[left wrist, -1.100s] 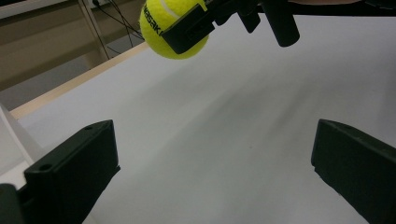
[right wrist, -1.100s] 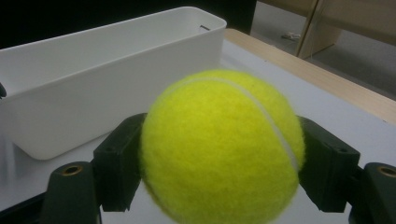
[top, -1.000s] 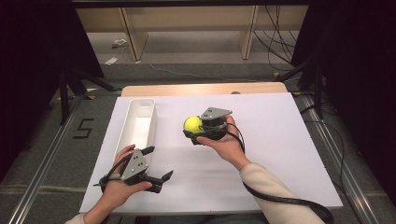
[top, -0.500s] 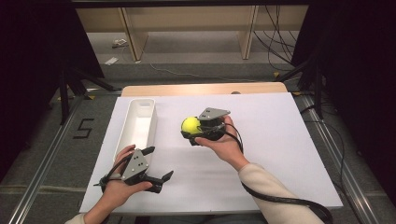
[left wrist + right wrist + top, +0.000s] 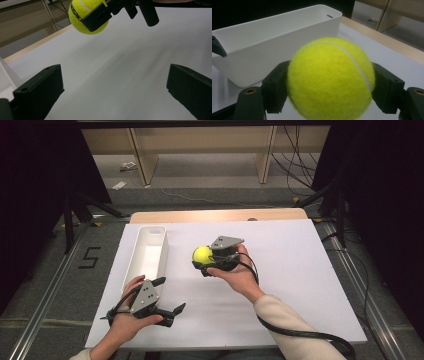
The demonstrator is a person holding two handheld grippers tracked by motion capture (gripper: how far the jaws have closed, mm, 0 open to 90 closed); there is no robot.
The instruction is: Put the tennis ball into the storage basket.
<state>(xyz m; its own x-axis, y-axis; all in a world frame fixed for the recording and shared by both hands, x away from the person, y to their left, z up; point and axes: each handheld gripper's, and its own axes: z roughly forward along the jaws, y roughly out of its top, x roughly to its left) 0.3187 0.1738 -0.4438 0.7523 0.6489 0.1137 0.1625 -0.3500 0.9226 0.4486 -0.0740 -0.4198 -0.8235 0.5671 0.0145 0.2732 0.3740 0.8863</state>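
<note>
A yellow-green tennis ball (image 5: 202,254) is held above the white table mat, with my right gripper (image 5: 204,257) shut on it. In the right gripper view the tennis ball (image 5: 329,77) sits squeezed between the two black jaws, facing the long white bin (image 5: 274,45). The white bin (image 5: 146,254) lies just left of the ball in the high view. My left gripper (image 5: 167,295) rests low near the table's front left, jaws wide apart and holding nothing. From the left gripper view the tennis ball (image 5: 86,17) hangs up ahead, carried by the other gripper.
A white mat (image 5: 295,270) covers the wooden table (image 5: 220,215). The right gripper's black cable (image 5: 300,332) trails over the front right of the mat. Shelving legs and cables stand on the floor beyond the far edge.
My right gripper has drifted a touch to the left with the ball. The left gripper has stayed where it was.
</note>
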